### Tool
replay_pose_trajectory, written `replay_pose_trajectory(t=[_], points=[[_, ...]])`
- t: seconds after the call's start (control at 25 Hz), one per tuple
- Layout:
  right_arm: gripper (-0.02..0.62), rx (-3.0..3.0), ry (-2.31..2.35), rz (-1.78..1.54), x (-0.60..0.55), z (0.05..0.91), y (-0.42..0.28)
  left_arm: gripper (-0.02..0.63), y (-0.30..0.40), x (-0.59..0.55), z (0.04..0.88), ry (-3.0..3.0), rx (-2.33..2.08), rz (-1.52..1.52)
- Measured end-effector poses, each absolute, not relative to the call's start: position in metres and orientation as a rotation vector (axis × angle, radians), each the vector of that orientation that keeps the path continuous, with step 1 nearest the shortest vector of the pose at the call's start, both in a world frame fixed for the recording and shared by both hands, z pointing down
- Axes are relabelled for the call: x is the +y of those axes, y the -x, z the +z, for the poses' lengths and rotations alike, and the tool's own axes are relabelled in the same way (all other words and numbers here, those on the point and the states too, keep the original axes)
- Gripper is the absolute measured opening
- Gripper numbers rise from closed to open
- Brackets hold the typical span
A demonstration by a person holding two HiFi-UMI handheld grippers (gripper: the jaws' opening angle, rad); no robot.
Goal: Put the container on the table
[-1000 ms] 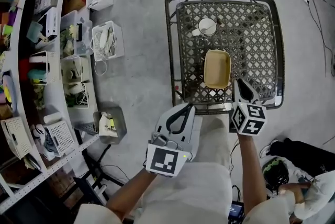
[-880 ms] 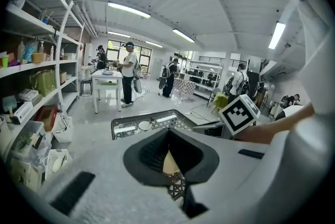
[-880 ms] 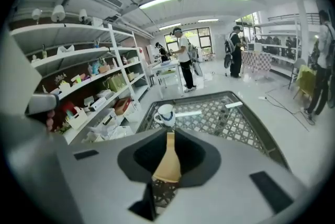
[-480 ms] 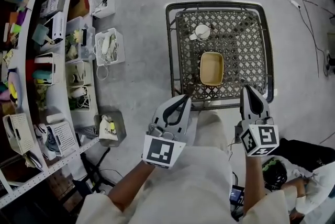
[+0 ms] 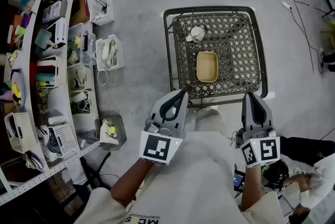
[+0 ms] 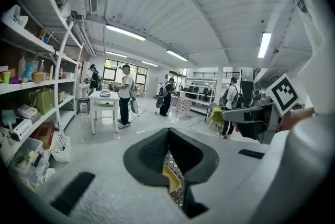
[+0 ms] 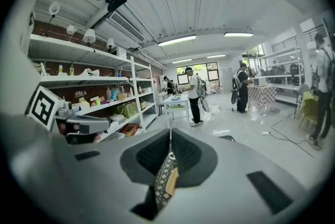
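Left gripper [image 5: 182,93] and right gripper [image 5: 250,95] are both clenched on nothing, jaw tips pressed together. They are held close to the person's body, just short of the near edge of the metal table [image 5: 168,45]. The tan container [image 5: 207,67] lies flat on the lattice top, about midway across and a little toward the near edge, apart from both grippers, so the task looks done. A white cup [image 5: 197,33] stands toward the far left corner, near the container but not touching it.

Little seems likely to go wrong. The main risk, as I judge it, is a fresh reach: 2 closed grippers coming over the near edge could nudge the container or tip the cup. If the container were slid, a corner might catch in the open lattice.

Grey floor [image 5: 136,3] surrounds the table. Crowded shelving [image 5: 31,60] curves along the left with wire baskets [image 5: 109,53] beside it, and cables [image 5: 309,19] trail at the right.
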State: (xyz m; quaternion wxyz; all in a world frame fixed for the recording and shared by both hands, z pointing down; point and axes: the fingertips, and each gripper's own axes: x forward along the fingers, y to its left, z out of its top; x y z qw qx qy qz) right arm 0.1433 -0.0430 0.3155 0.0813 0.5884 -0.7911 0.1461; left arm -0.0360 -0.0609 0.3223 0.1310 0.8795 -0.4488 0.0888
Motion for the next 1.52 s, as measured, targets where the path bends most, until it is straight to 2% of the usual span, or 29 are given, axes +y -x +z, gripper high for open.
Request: replay_pose_trajectory(t=[0.36,1.52], points=[[0.025,-2.374,-1.802,0.378,-0.014,0.306,-0.139,0.023,0.041,-0.050,0.310,-2.595,-1.304,0.235],[0.023,-2.398,-1.774,0.387,-0.020,0.311,-0.132,0.023,0.033,-0.036,0.305,-2.620,-1.307,0.226]])
